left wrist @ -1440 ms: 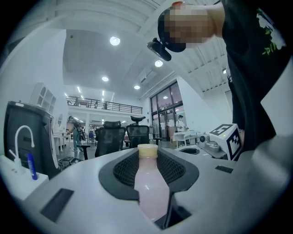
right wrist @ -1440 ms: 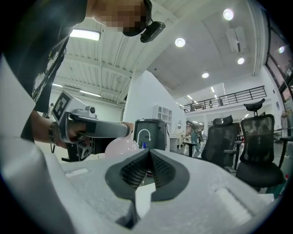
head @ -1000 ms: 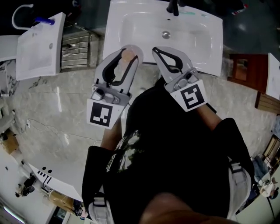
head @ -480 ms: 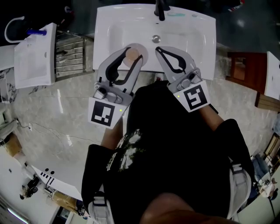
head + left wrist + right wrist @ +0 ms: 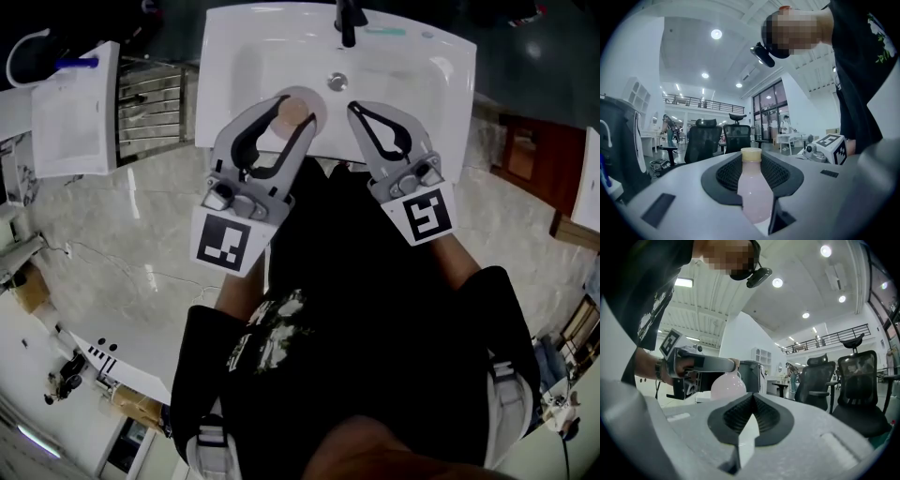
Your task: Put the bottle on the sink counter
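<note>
1. So, the pick-up looks finished. The left gripper (image 5: 291, 114) has its jaws clamped on the bottle (image 5: 754, 197), a pale pink one with a yellowish cap. In the left gripper view the ribbed pads press on it from both sides.
2. The bottle is in the air, not on anything. In the head view its cap shows from above over the front part of the sink (image 5: 212, 84) basin, near the drain (image 5: 337, 82) and on the person's side of it.
3. The right gripper (image 5: 360, 111) sits just beside the left, also over the front of the basin. Its jaws are together with nothing between them, so it has no share in the hold. In the right gripper view, the bottle's round body shows below the level left gripper.
4. What is left, as I judge it, is the placing itself. The bottle is over the bowl rather than over a flat part of the counter. It needs to go to the rim beside the bowl or to the ledge by the faucet (image 5: 347, 19).
5. After that comes setting it down on its base, parting the jaws and drawing the gripper back — none of that is done yet.
6. The risk I see is the sloping basin: released here, the bottle would likely slide or tip toward the drain — a flat stretch of rim is the safer spot.
</note>
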`<action>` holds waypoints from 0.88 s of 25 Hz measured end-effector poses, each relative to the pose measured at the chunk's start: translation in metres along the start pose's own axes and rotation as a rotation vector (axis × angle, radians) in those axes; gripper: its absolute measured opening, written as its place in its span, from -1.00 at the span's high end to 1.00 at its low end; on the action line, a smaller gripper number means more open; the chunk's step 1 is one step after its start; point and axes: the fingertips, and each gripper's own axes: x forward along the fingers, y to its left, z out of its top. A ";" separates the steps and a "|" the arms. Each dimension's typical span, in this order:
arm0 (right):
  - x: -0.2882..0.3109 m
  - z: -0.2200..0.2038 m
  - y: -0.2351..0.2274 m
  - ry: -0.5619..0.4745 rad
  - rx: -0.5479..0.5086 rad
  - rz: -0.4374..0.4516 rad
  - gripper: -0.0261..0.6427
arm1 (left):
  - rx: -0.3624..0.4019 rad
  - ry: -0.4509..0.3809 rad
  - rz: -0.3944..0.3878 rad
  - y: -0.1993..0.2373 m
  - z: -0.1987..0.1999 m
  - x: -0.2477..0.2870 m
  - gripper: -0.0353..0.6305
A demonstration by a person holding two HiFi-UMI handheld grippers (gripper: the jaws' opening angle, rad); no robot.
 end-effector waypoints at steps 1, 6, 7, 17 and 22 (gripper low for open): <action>0.007 -0.005 -0.004 0.011 0.002 0.005 0.93 | 0.000 0.005 0.004 0.009 -0.003 0.005 0.49; 0.045 -0.025 -0.015 0.042 0.007 -0.010 0.93 | -0.014 0.036 -0.008 0.052 -0.023 0.016 0.49; 0.053 -0.028 -0.016 0.043 0.006 -0.012 0.93 | -0.012 0.042 -0.015 0.058 -0.027 0.017 0.49; 0.133 -0.037 -0.020 0.097 0.034 -0.044 0.93 | -0.033 0.050 -0.075 0.130 -0.056 0.032 0.49; 0.179 -0.049 -0.025 0.127 0.040 -0.081 0.93 | -0.022 0.037 -0.110 0.175 -0.075 0.040 0.49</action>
